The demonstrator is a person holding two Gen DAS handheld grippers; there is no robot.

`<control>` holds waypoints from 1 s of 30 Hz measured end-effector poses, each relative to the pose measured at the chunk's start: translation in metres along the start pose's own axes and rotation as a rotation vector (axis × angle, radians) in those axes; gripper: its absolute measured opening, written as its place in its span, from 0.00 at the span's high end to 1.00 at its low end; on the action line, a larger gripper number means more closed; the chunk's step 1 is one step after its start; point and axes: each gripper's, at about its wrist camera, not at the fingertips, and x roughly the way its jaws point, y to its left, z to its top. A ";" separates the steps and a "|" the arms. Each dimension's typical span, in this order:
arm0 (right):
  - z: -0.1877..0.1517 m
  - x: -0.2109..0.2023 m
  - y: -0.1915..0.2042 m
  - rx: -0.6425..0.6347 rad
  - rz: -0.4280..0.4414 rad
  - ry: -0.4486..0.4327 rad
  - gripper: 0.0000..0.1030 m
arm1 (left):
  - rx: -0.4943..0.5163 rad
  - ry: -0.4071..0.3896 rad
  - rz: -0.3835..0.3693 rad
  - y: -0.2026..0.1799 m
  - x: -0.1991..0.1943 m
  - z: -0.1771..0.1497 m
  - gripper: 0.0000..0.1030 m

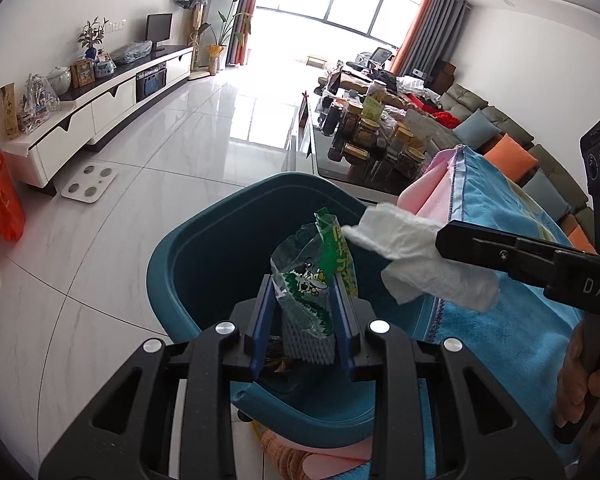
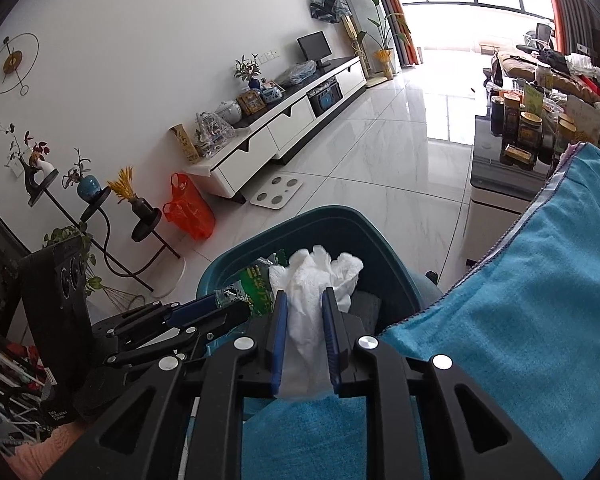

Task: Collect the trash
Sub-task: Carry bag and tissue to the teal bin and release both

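Both pieces of trash hang over the open teal plastic bin [image 1: 188, 264], the left gripper [image 1: 305, 304] pinching a green printed plastic wrapper [image 1: 312, 276] and the right gripper [image 2: 305, 320] clasping a crumpled white tissue [image 2: 316, 276], so the next move looks like spreading both sets of jaws to drop them in.

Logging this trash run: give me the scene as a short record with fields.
bin: teal bin, open top, on the pale tiled floor
left gripper: fingers closed on a green printed wrapper, held over the bin
right gripper: fingers around a crumpled white tissue, also over the bin
white foam net: below the wrapper, between the left fingers
blue towel: draped beside the bin
progress: neither piece dropped yet
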 end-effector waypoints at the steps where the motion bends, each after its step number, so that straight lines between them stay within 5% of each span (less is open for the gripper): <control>1: 0.000 0.001 -0.001 0.006 0.001 0.003 0.83 | -0.006 0.005 -0.001 -0.003 0.005 0.001 0.72; 10: 0.000 -0.007 -0.008 0.031 0.014 -0.013 0.76 | -0.039 0.007 -0.001 0.000 0.013 -0.003 0.71; 16: -0.012 -0.043 -0.008 0.007 0.018 -0.071 0.71 | 0.011 -0.056 -0.034 -0.021 -0.017 -0.009 0.59; 24: -0.044 -0.121 -0.020 -0.020 -0.048 -0.183 0.62 | 0.142 -0.147 -0.165 -0.085 -0.059 -0.015 0.49; 30: -0.071 -0.177 -0.043 0.026 -0.116 -0.264 0.61 | 0.259 -0.131 -0.307 -0.156 -0.065 -0.029 0.48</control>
